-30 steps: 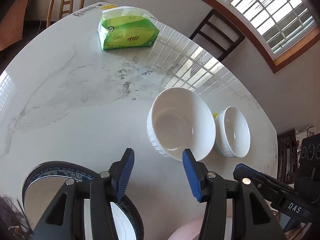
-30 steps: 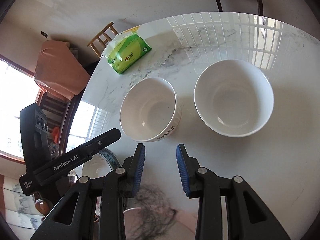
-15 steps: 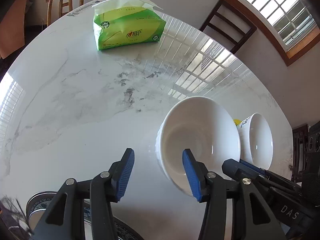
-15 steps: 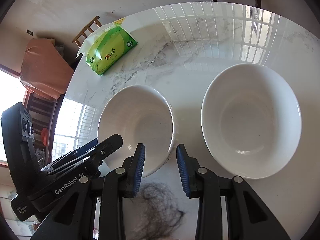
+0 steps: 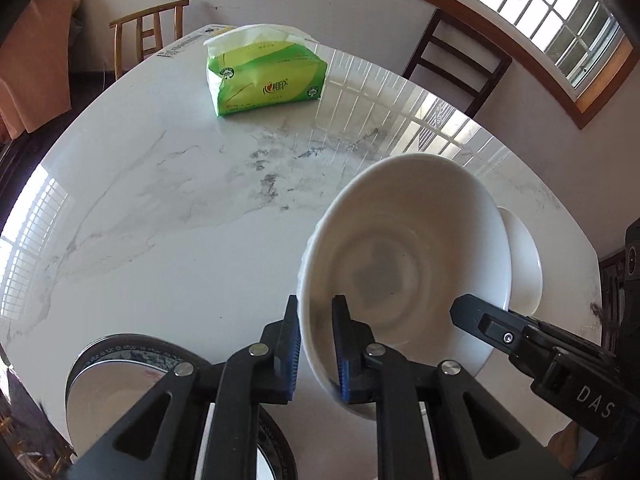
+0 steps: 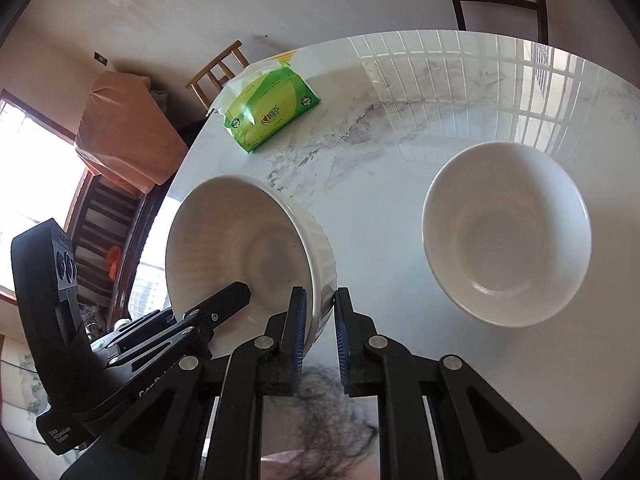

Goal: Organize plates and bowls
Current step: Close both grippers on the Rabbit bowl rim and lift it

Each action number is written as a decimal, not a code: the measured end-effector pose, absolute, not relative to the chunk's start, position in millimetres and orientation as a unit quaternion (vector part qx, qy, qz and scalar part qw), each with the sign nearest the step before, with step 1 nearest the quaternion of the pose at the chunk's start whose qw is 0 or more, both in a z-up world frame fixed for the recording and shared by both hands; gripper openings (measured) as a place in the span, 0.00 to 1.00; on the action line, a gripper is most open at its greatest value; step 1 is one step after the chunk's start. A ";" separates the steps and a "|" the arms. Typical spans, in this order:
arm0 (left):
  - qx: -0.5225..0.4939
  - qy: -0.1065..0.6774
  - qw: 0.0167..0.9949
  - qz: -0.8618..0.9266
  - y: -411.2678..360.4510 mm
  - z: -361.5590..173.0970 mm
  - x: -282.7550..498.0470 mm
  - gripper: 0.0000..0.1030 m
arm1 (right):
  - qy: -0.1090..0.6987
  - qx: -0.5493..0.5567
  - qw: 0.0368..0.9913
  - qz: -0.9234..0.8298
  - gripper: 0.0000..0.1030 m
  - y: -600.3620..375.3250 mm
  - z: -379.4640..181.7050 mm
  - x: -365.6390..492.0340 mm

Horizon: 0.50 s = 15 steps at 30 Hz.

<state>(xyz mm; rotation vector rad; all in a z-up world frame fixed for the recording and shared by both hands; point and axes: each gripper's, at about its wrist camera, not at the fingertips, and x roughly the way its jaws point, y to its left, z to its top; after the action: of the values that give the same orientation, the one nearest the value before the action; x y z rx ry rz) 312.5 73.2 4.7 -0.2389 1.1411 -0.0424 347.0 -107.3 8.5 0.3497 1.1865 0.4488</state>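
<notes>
The ribbed bowl (image 5: 404, 264) sits tilted on the counter (image 5: 168, 216), each hand-held gripper pinching its rim: left (image 5: 316, 344) at 6 o'clock, right (image 6: 320, 332) opposite. Lifting seems underway; next, it likely nests with the plain bowl (image 6: 506, 236) at 3 o'clock.

White marble table (image 5: 168, 216), glossy, reflecting window grilles. Arched wood-framed window (image 5: 552, 28) at 1 o'clock. Dark chair (image 5: 456, 68) at 12; light wooden chair (image 5: 148, 36) at 11. White walls.

Bowls (image 5: 404, 264) (image 6: 508, 236) white — larger one ribbed outside. Table (image 5: 168, 216) white marble, grey veins. Tissue pack (image 5: 268, 80) green; plate (image 5: 132, 354) rim blue-and-white patterned.
</notes>
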 end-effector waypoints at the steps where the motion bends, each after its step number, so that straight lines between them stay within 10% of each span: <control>1: -0.111 0.528 0.842 -0.020 70.9 13.8 301.5 0.15 | 0.543 0.164 0.795 0.215 0.13 -109.7 17.1 336.8; 15: -0.076 0.447 0.889 -0.069 25.3 88.0 154.3 0.15 | 0.475 0.181 0.825 0.247 0.14 -159.4 70.2 181.9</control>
<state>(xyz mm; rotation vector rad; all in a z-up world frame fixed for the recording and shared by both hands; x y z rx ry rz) 154.3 25.3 88.0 -0.1579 0.9276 -0.1430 181.9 -159.4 70.2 0.3840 1.0093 0.5247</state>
